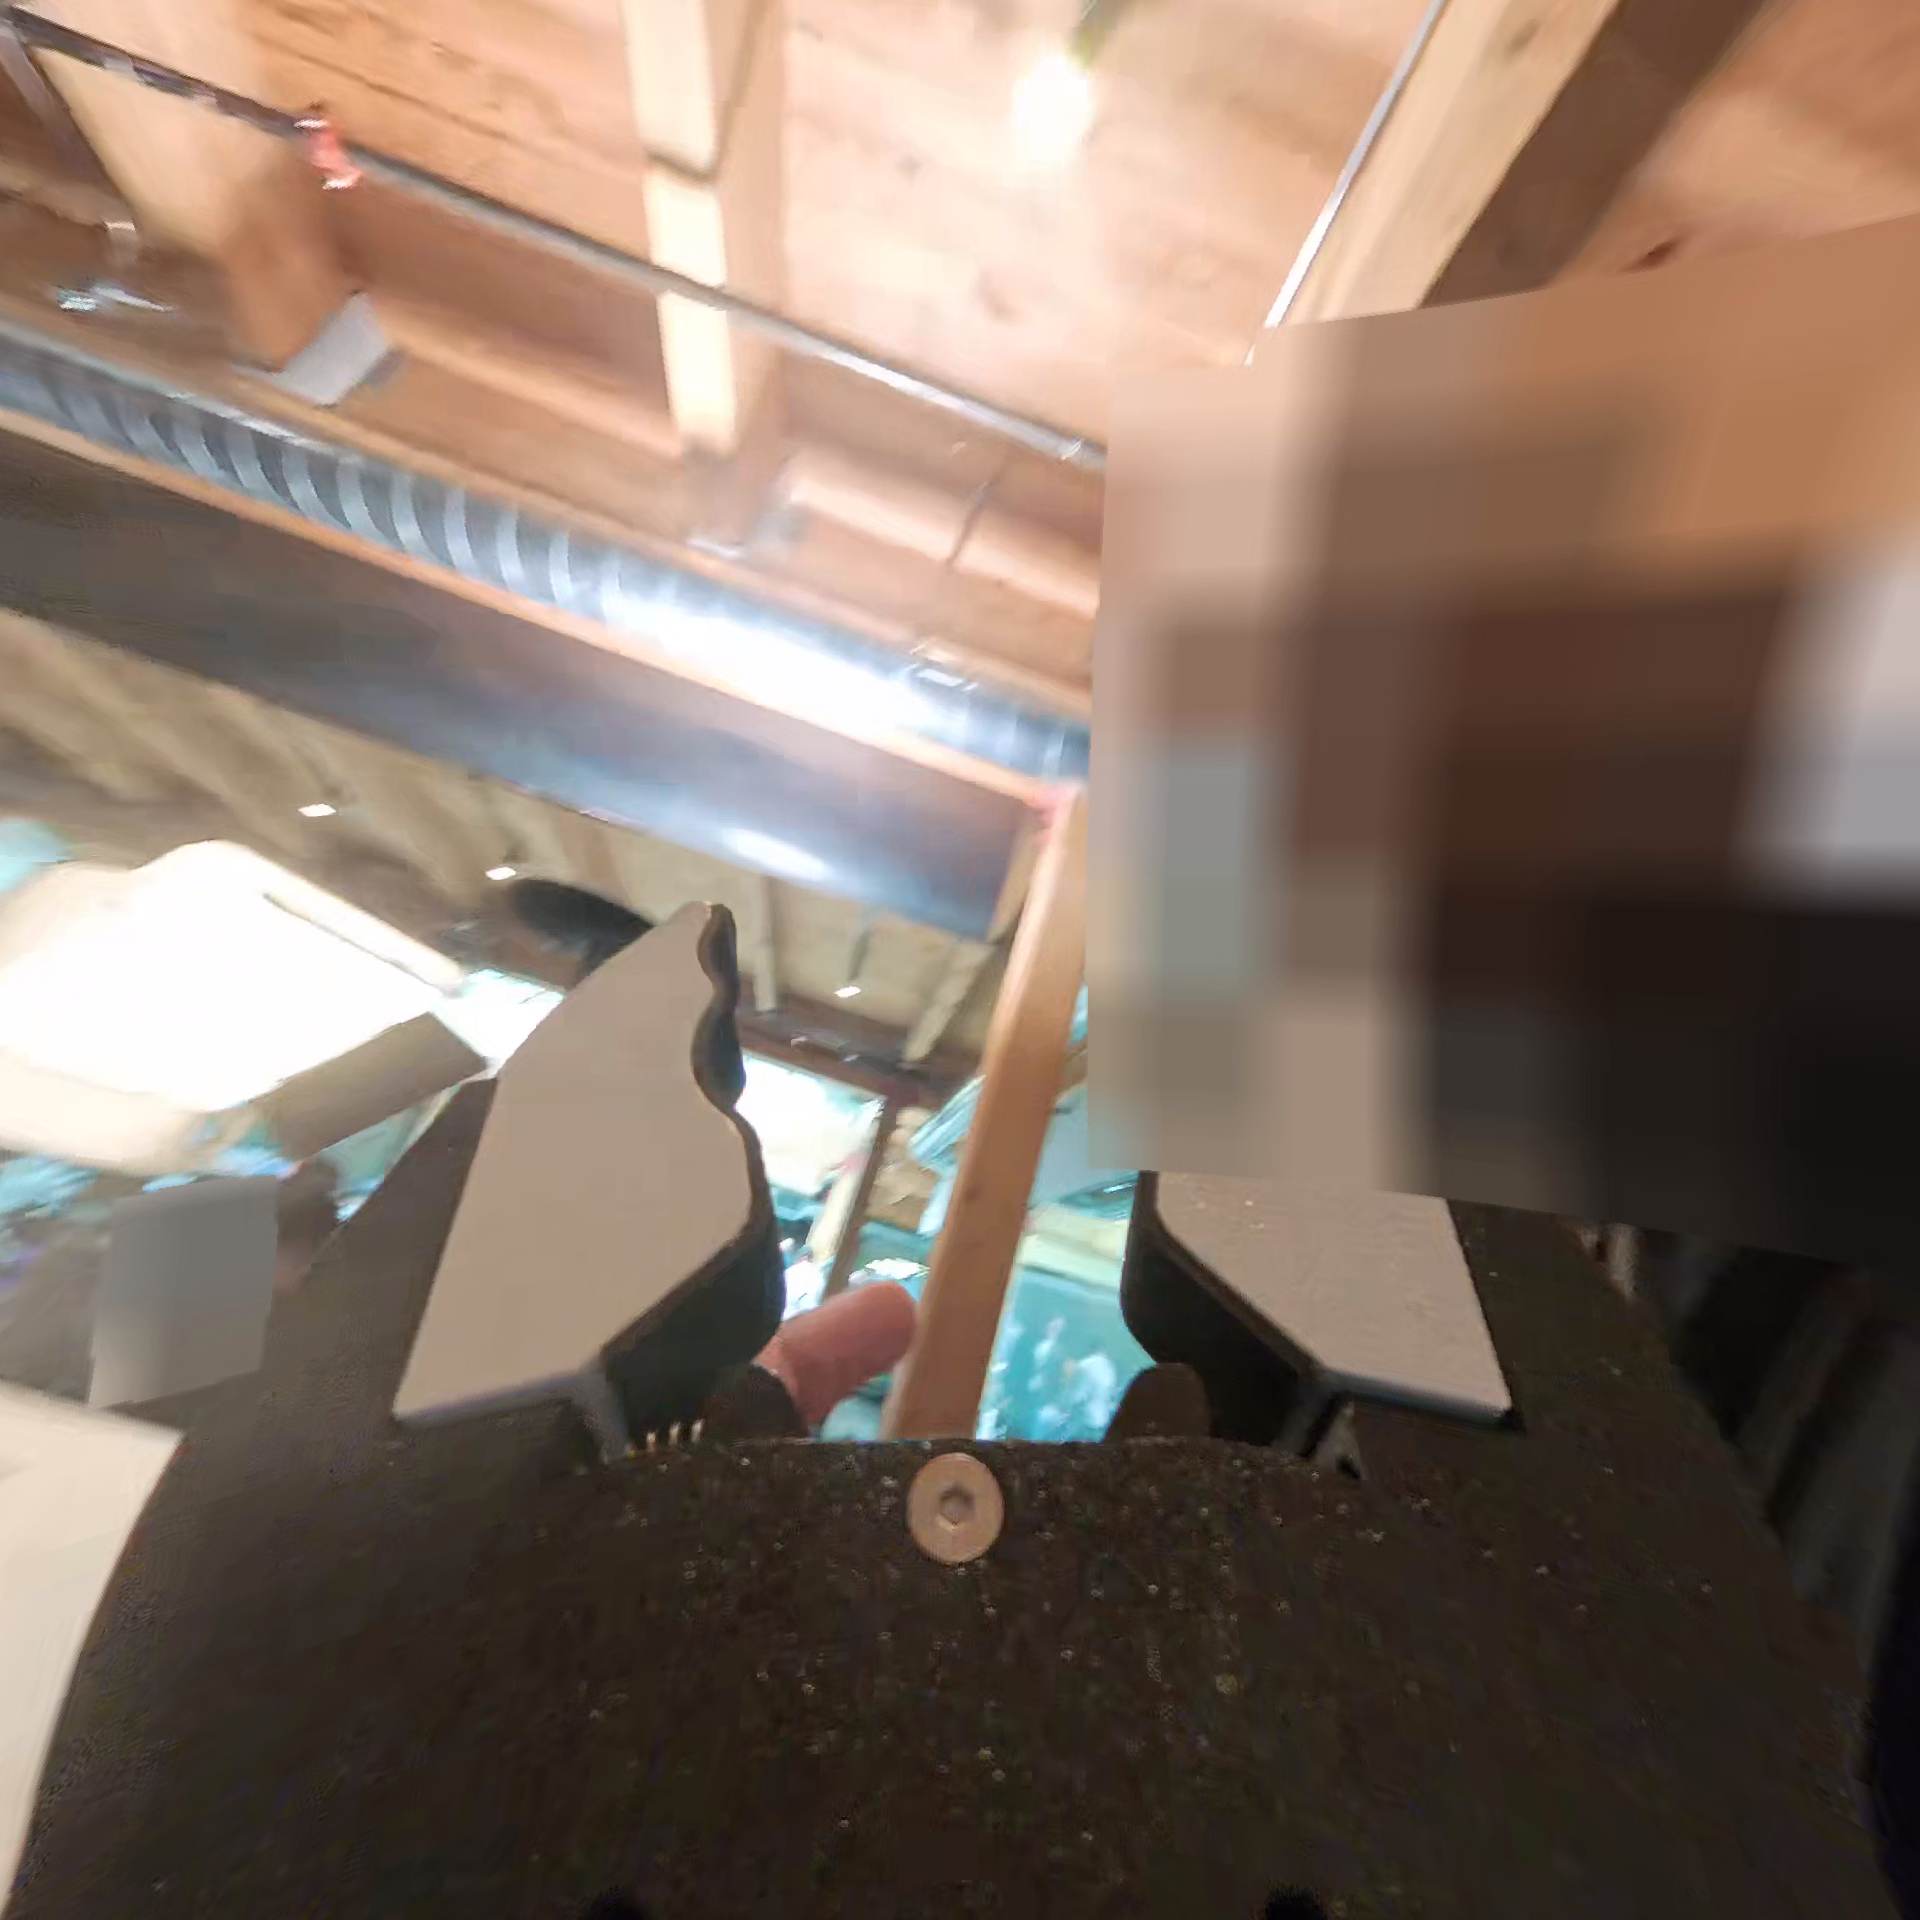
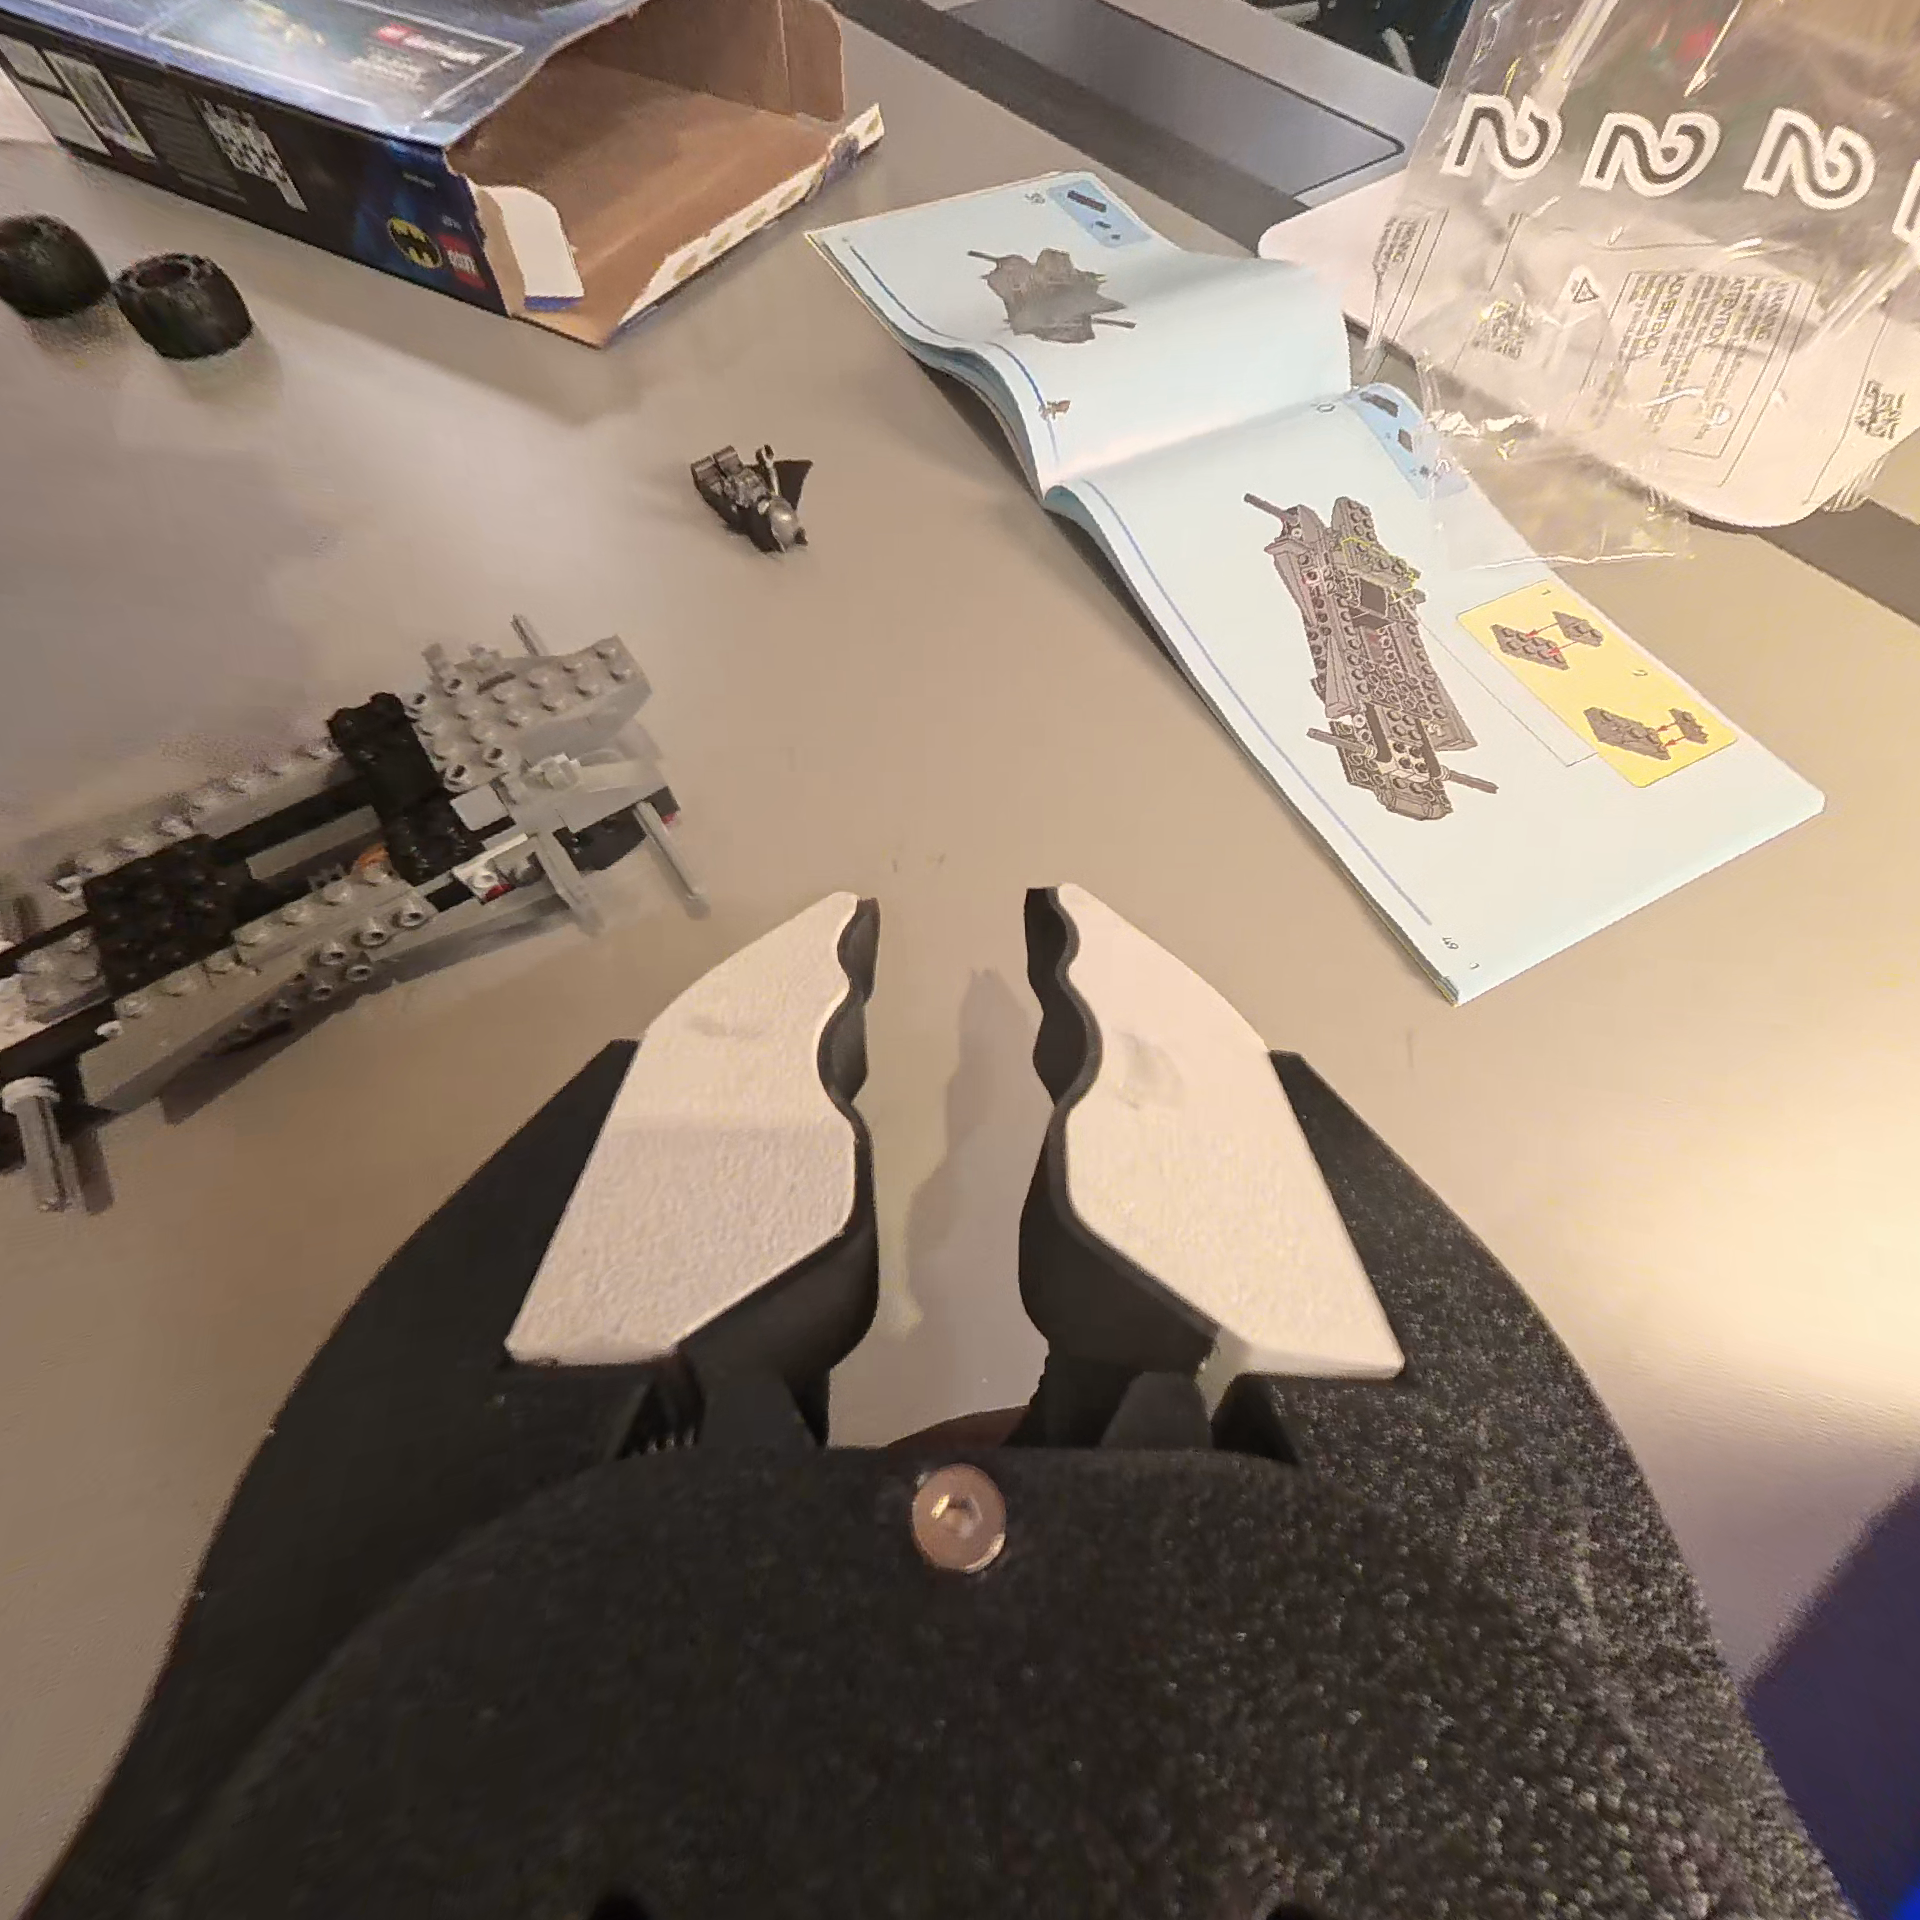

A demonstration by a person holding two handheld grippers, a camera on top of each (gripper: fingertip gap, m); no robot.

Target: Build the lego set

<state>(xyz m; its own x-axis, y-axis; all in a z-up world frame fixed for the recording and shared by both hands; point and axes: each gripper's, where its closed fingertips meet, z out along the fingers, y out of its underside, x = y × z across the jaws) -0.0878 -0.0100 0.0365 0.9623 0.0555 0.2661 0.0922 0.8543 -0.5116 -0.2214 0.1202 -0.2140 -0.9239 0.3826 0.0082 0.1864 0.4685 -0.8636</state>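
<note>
Right wrist view: right gripper [image 2: 951,925] part-spread, nothing between pads, over table [image 2: 935,665] btwn brick model [image 2: 343,831] & booklet [image 2: 1299,582]. Left gripper [image 1: 935,935] spread wide, aimed at ceiling beams [image 1: 686,260].

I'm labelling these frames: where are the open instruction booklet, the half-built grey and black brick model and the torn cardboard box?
instruction booklet [image 2: 1382,582]: right wrist view, its right-hand page.
brick model [image 2: 343,831]: right wrist view, its studded middle.
cardboard box [image 2: 644,156]: right wrist view, its brown inside.

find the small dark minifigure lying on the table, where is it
In the right wrist view, the minifigure lies upper centre on the table, between the torn box and the open booklet, beyond the brick model.
</note>
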